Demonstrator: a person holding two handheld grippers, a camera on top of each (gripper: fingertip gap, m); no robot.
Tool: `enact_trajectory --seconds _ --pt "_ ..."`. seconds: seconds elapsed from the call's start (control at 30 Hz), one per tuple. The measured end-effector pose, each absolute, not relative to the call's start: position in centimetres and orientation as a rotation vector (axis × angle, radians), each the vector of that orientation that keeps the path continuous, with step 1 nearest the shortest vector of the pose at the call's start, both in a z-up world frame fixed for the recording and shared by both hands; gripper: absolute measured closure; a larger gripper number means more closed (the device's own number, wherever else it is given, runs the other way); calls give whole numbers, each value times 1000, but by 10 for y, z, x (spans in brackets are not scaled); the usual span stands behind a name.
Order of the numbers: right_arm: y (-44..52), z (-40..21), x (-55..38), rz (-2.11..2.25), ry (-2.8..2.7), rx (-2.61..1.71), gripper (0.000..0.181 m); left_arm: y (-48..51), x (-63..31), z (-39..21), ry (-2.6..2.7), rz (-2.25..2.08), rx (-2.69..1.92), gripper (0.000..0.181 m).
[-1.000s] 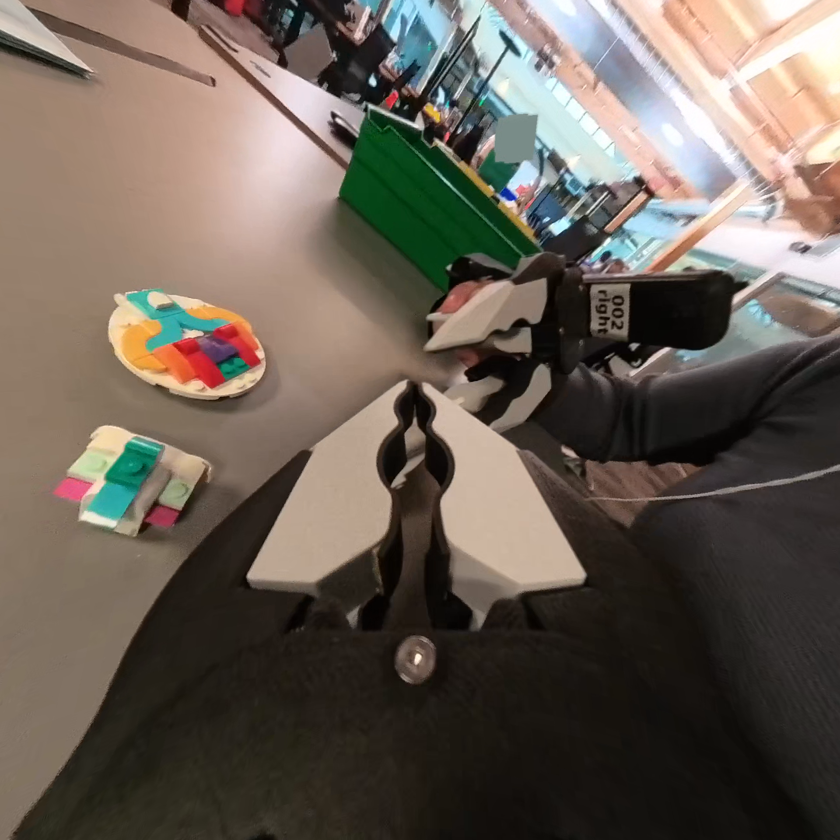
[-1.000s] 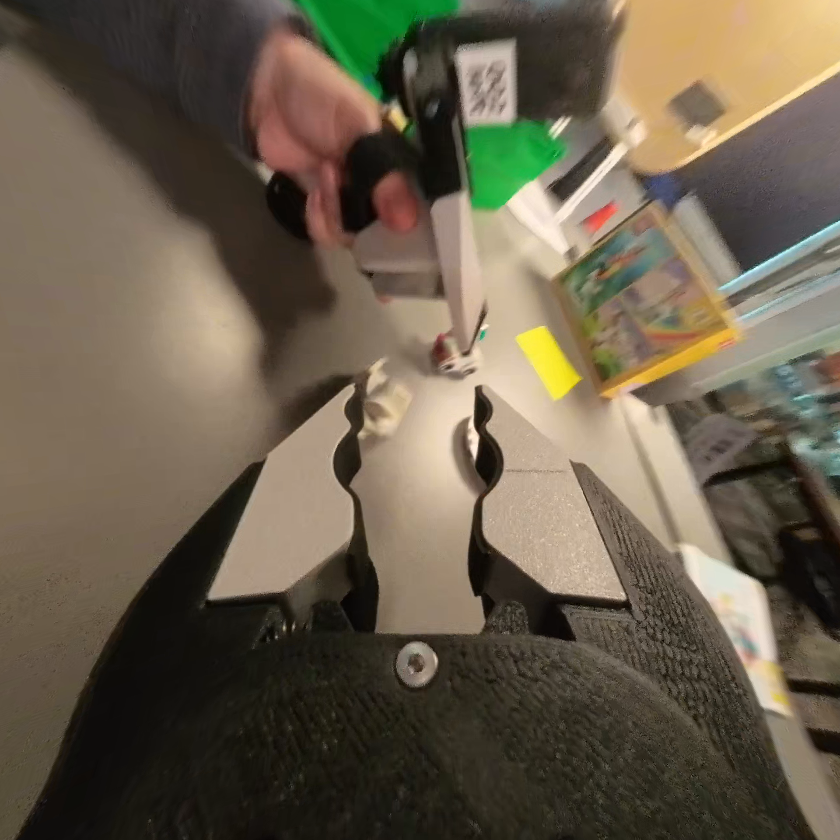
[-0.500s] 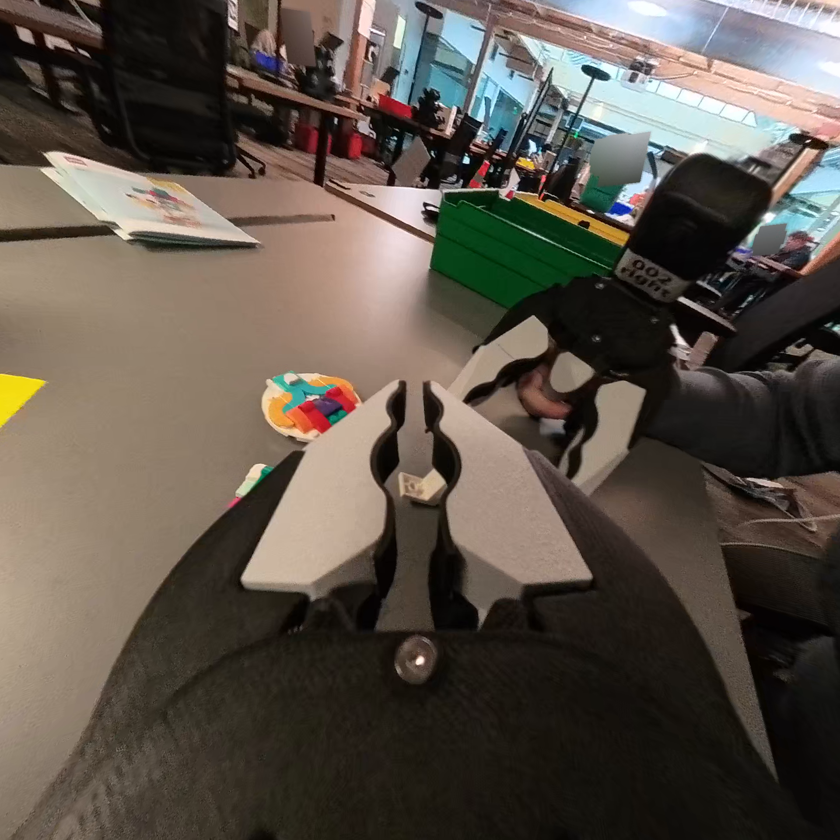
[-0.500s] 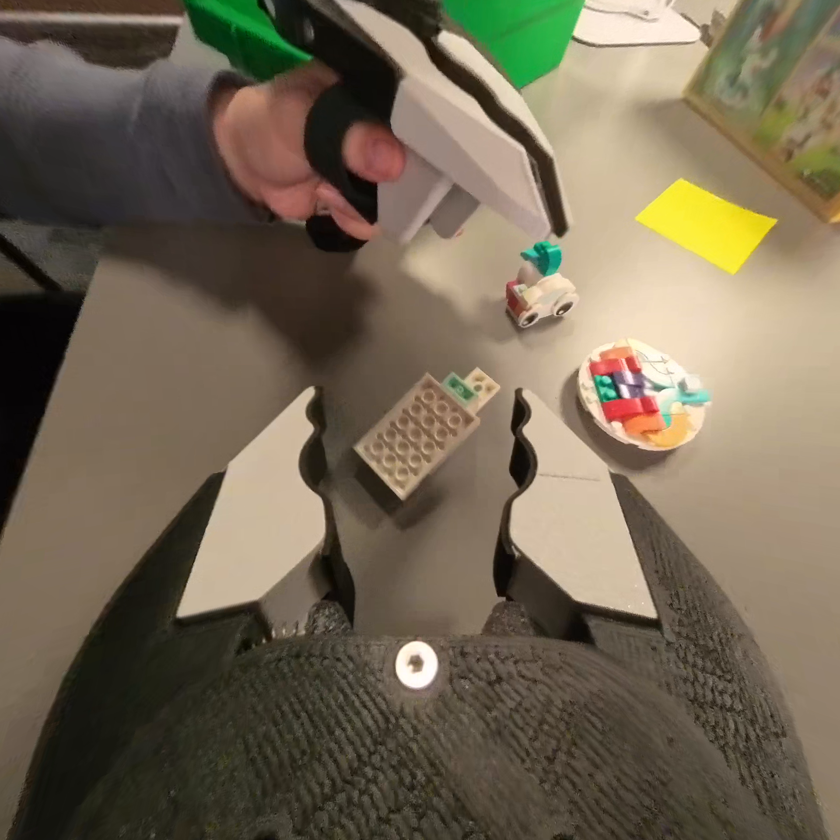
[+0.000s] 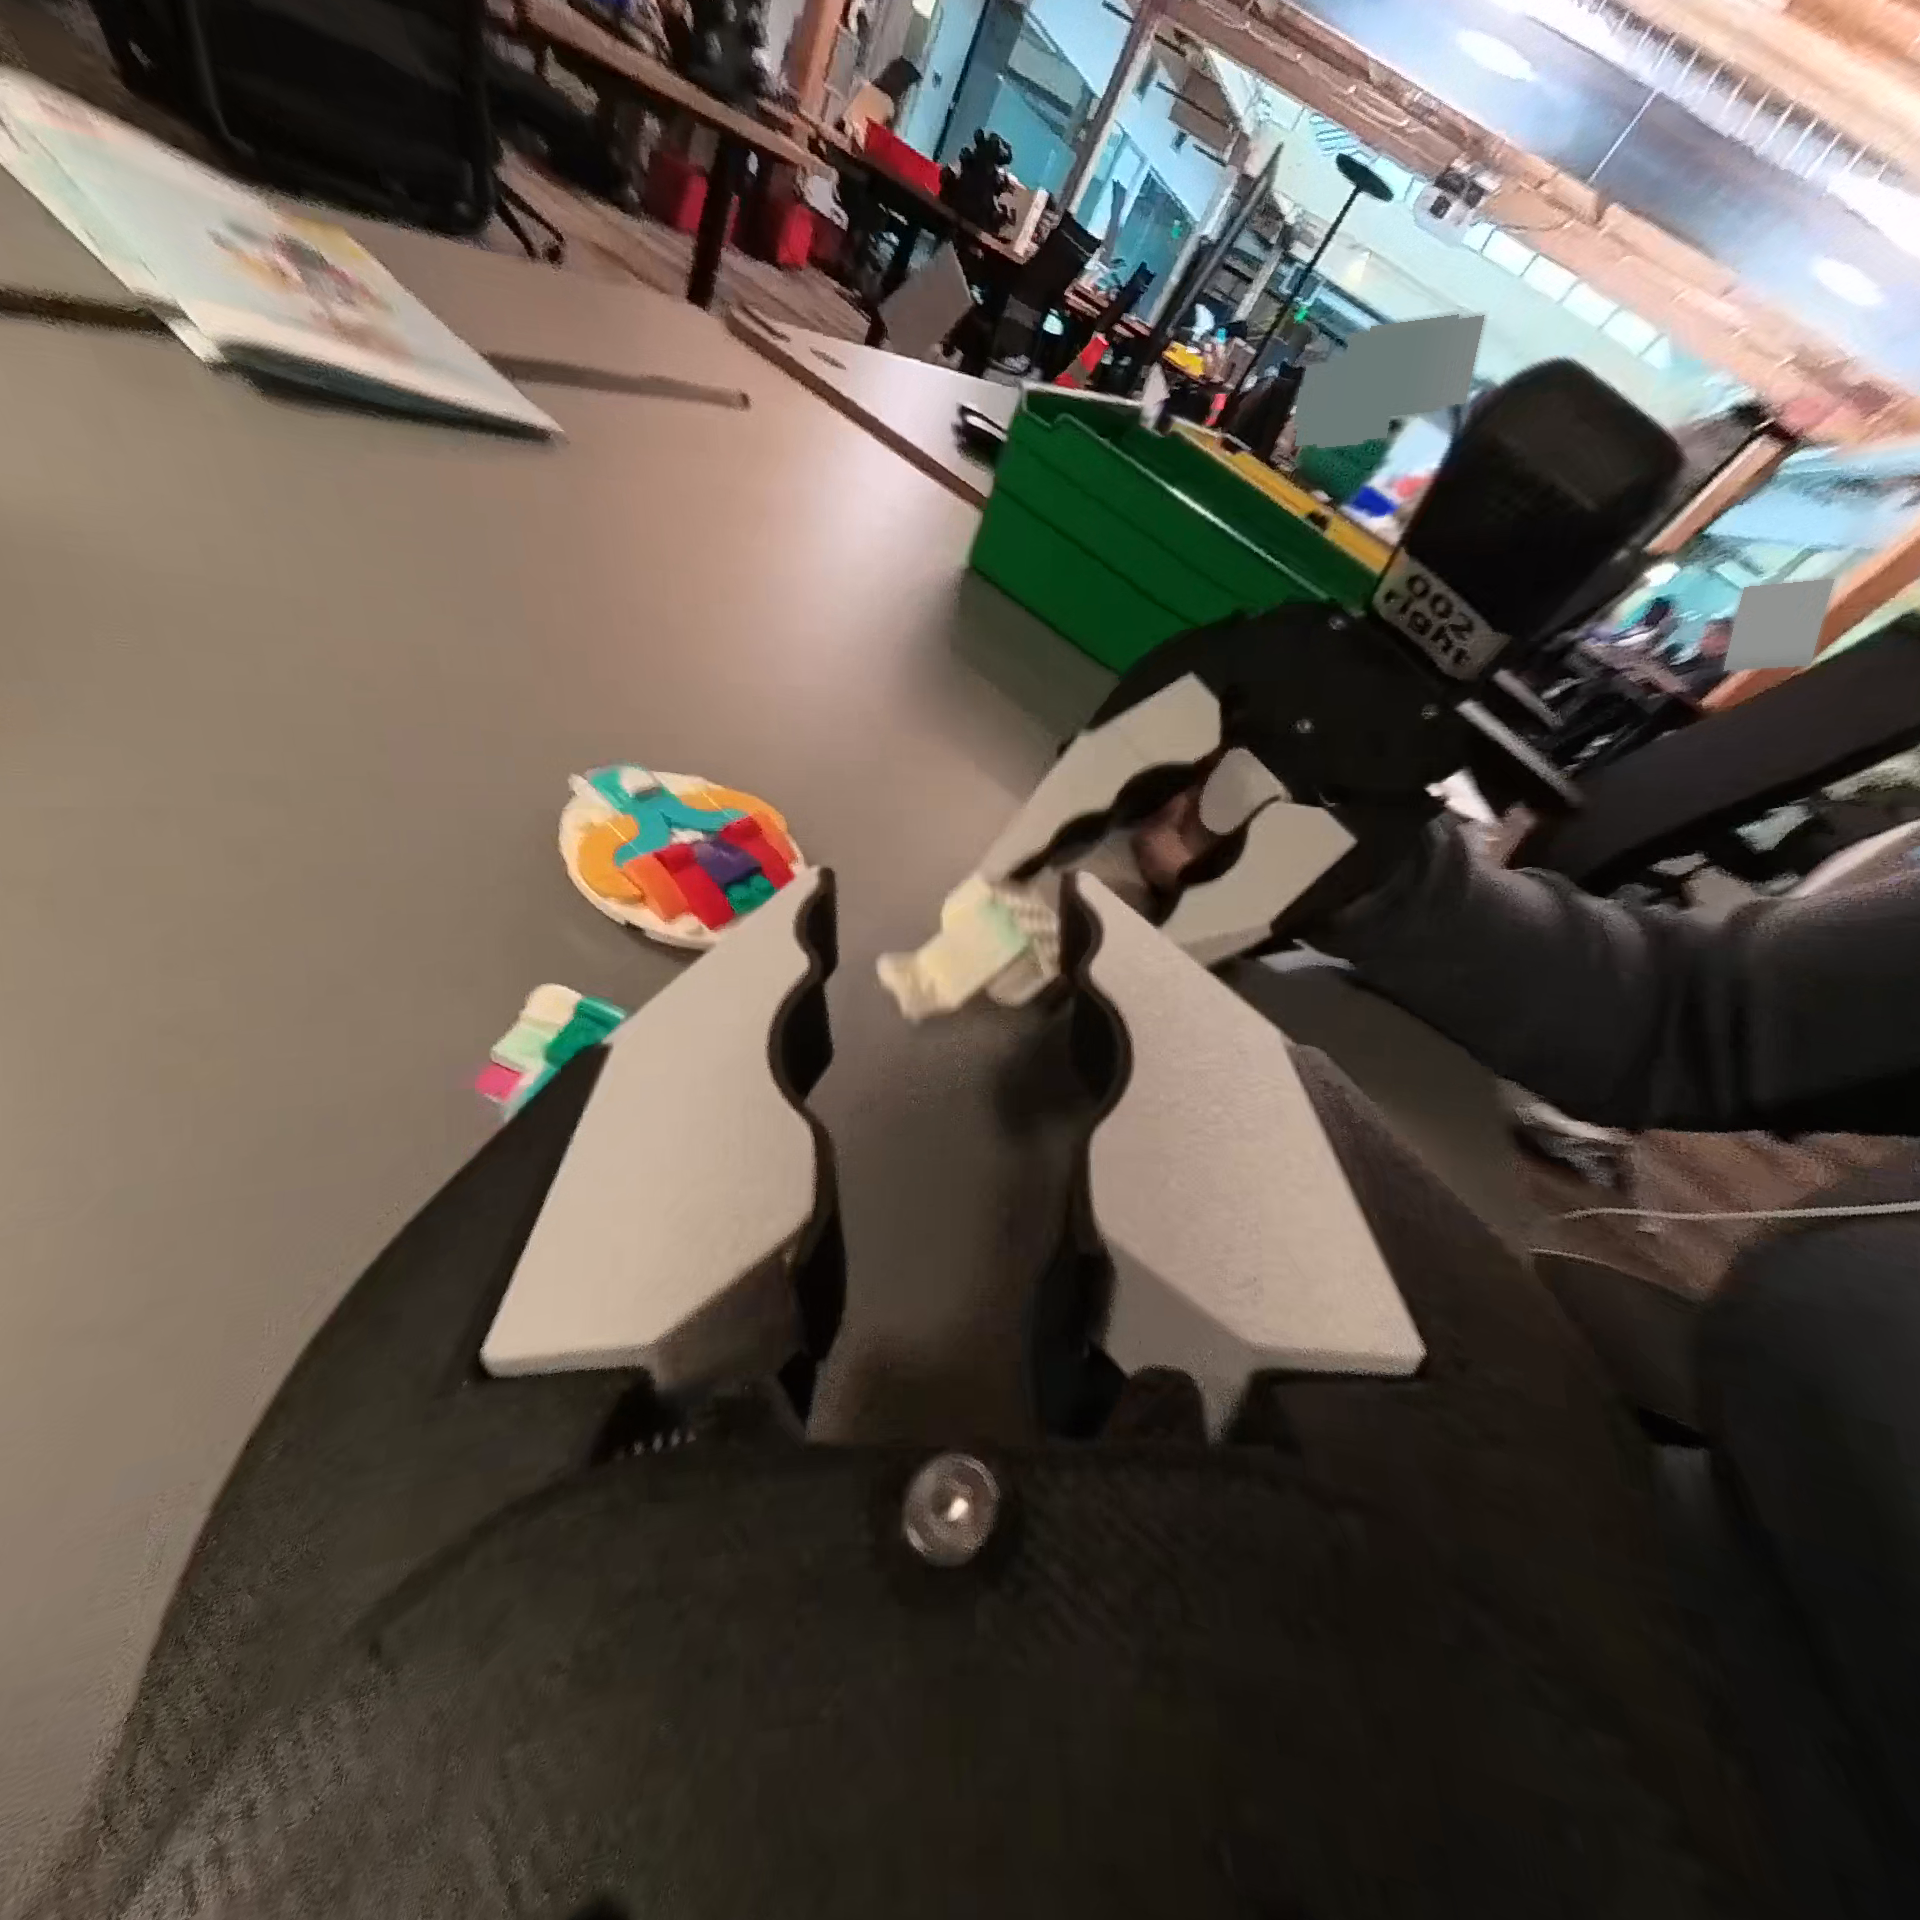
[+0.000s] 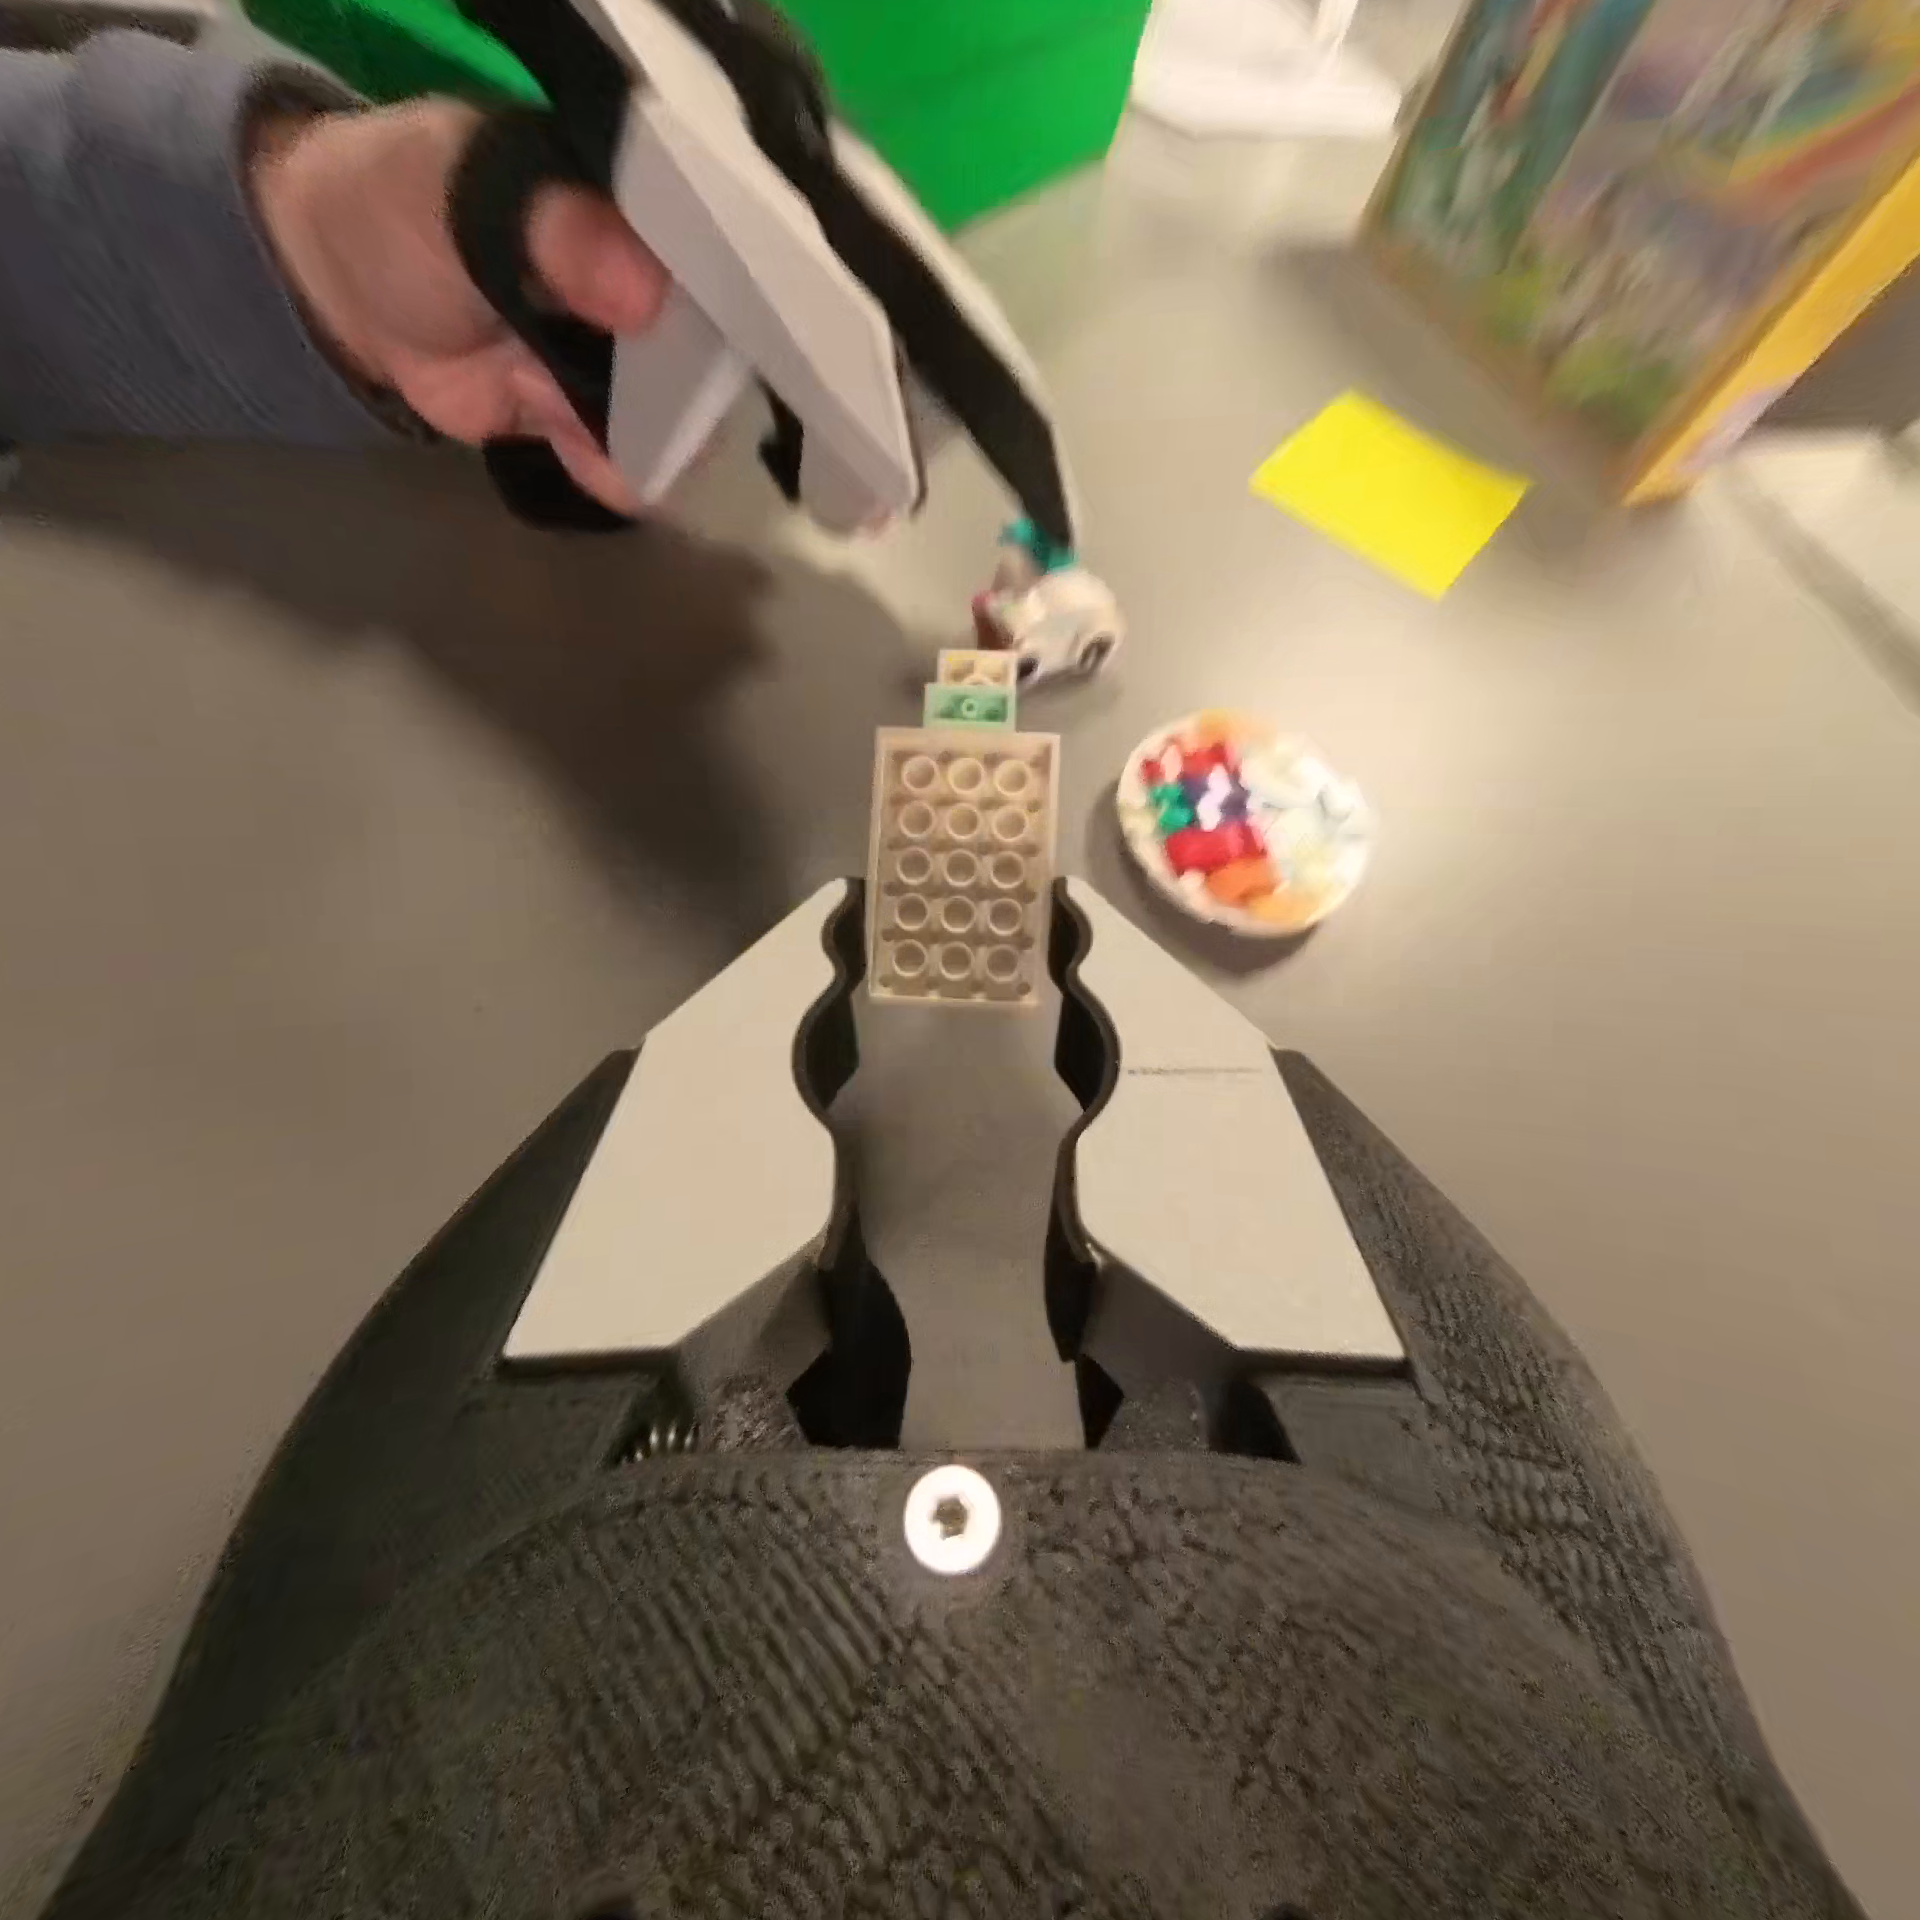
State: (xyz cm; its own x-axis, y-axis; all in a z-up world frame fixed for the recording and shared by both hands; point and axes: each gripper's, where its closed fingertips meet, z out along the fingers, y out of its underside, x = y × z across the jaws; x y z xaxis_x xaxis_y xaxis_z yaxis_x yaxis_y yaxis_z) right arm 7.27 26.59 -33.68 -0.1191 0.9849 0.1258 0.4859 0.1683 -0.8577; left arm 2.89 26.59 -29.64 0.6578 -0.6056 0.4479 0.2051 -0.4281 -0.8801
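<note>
Fingers of the right gripper (image 6: 956,914) pinch the long edges of a tan studded plate (image 6: 961,862), held above the table (image 6: 312,831). It looks light, stiff and slippery-sided. Nearby, the left gripper (image 5: 948,914) hangs spread, empty.

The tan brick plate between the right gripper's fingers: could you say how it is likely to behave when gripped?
The tan brick plate looks rigid and light, so it probably won't flex. Its straight sides suit the right gripper, though smooth plastic might slip.
</note>
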Motion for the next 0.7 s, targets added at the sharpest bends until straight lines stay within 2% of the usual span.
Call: enact_trajectory --seconds 0.13,0.23,0.33,0.4,0.47,0.57,0.7 --pt "261 -308 74 811 -1678 -1080 148 258 43 -296 260 -1219 -1803 137" --pt "258 -309 75 730 -1717 -988 148 245 59 -292 296 -1430 -1785 152" --pt "254 -310 76 704 -1746 -925 148 246 59 -289 258 -1475 -1762 155" --pt "252 -310 76 711 -1751 -917 148 247 58 -291 246 -1459 -1778 169" --pt "258 -316 73 705 -1737 -1006 148 253 53 -300 228 -1346 -1842 175" --pt "276 -317 66 514 -1640 -1069 139 264 43 -301 180 -1162 -1852 178" --pt "256 -306 56 452 -1628 -951 136 271 41 -311 168 -995 -1900 178"
